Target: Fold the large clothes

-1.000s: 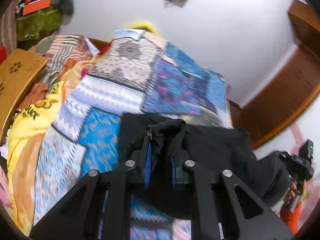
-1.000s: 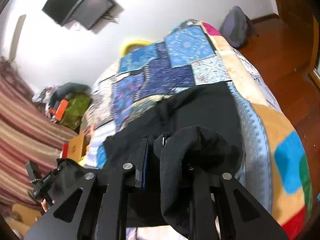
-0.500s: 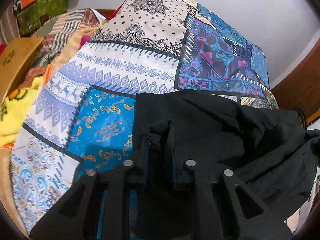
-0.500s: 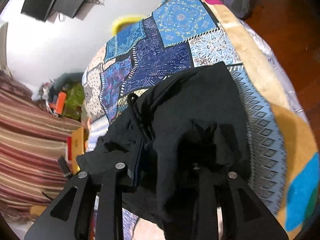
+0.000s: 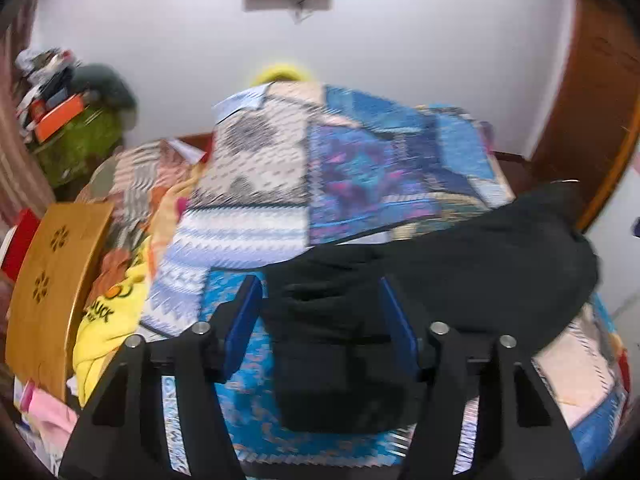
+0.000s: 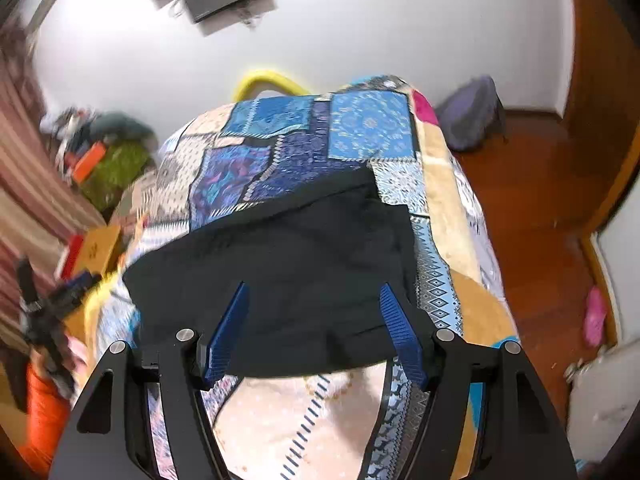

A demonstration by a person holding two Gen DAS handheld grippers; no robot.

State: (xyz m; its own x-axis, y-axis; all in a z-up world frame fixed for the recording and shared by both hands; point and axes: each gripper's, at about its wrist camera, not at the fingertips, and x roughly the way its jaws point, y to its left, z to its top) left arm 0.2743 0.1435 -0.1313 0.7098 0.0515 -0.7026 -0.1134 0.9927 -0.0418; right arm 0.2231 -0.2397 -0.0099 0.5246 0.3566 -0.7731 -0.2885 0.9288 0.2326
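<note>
The black garment of soft matte cloth (image 6: 280,256) lies spread across the near end of a bed covered by a patchwork quilt in blue, white and tan prints (image 6: 360,132). Its surface is dull and limp, with low rumples and a thicker bunched fold at the near edge in the left wrist view (image 5: 328,312); its far corner is squared off. The left gripper (image 5: 318,312) has its jaws opening, blue ribbed pads apart with cloth between them but not pinched. The right gripper (image 6: 314,320) likewise has jaws opening, pads clear of the fabric below. A tan wooden board with flower cut-outs (image 5: 52,276) stands beside the bed.
</note>
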